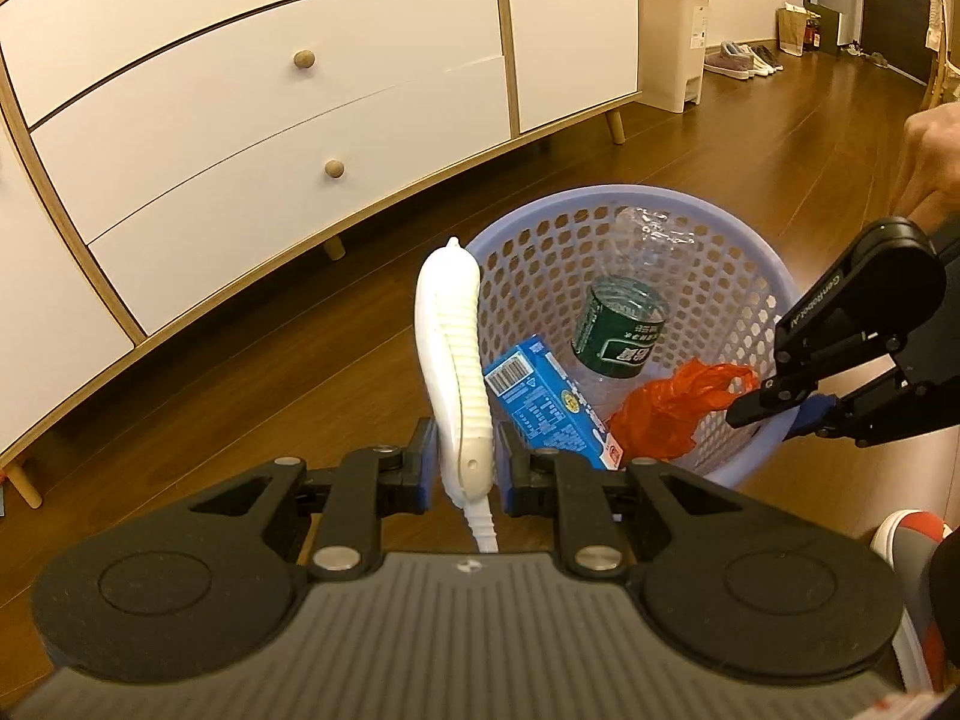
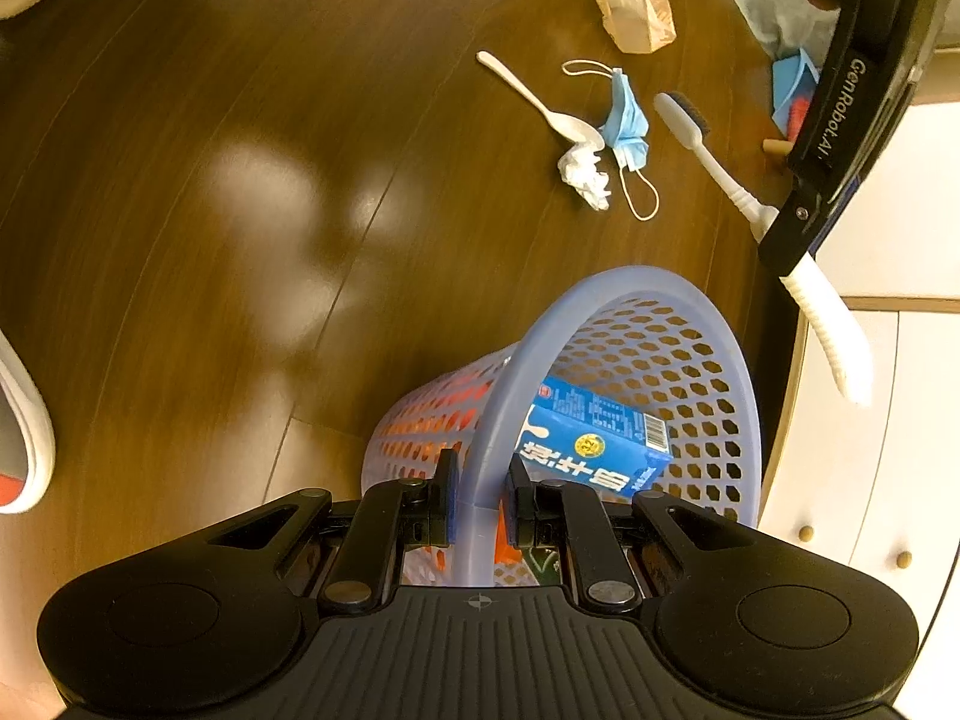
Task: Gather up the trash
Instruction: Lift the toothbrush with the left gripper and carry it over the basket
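The left gripper [image 1: 465, 468] was clamped on a white toothbrush [image 1: 453, 354], held by the ribbed handle near its lower end; the brush stood up just beside the near rim of the lavender basket [image 1: 600, 204]. From the left wrist its bristles could not be seen, only the pale back of the head. The right wrist view showed that same toothbrush [image 2: 696, 132] from the side, with dark bristles at the far end and part of the handle hidden behind the left gripper [image 2: 792, 246].

The right gripper [image 2: 480, 504] was pinched on the basket [image 2: 720, 324] rim, one finger inside and one outside. In the left wrist view the right gripper [image 1: 774, 402] sat at the rim's right side, the person's hand [image 1: 933, 162] cut off by the frame edge.

Inside the basket lay a blue carton [image 1: 540, 408], a green-labelled clear bottle [image 1: 624, 324] and a crumpled red bag [image 1: 672, 414]; from the right wrist only the carton [image 2: 594, 438] was plain.

Only the right wrist view showed the floor litter beyond the basket: a white spoon [image 2: 540, 99], a blue face mask [image 2: 624, 120], a crumpled tissue [image 2: 585, 171] and a tan wrapper [image 2: 636, 12]
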Demonstrator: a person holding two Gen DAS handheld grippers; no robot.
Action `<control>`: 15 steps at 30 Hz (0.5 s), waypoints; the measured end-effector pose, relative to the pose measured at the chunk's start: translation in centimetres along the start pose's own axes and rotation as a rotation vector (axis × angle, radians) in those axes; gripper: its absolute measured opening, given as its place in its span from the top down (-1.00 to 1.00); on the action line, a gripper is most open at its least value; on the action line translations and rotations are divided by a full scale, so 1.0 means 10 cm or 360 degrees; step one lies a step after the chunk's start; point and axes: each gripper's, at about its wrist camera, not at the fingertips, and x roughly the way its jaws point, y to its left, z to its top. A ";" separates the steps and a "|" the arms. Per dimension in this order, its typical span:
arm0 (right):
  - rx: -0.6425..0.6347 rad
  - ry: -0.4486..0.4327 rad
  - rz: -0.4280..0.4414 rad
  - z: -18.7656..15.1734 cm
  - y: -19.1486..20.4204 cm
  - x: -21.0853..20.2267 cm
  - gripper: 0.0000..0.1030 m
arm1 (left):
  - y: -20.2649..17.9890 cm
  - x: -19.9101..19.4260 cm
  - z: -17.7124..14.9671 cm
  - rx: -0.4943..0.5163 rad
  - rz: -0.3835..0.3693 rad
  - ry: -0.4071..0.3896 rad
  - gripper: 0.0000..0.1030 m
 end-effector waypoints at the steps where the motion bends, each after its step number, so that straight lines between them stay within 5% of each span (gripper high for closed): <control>1: -0.0004 0.0002 0.0002 0.00 -0.01 0.00 0.79 | -0.01 -0.01 0.00 0.0005 0.0001 -0.0001 0.69; 15: -0.0186 0.0043 0.0008 -0.01 0.04 0.00 0.79 | -0.10 -0.16 -0.11 0.0070 0.0018 0.0009 0.69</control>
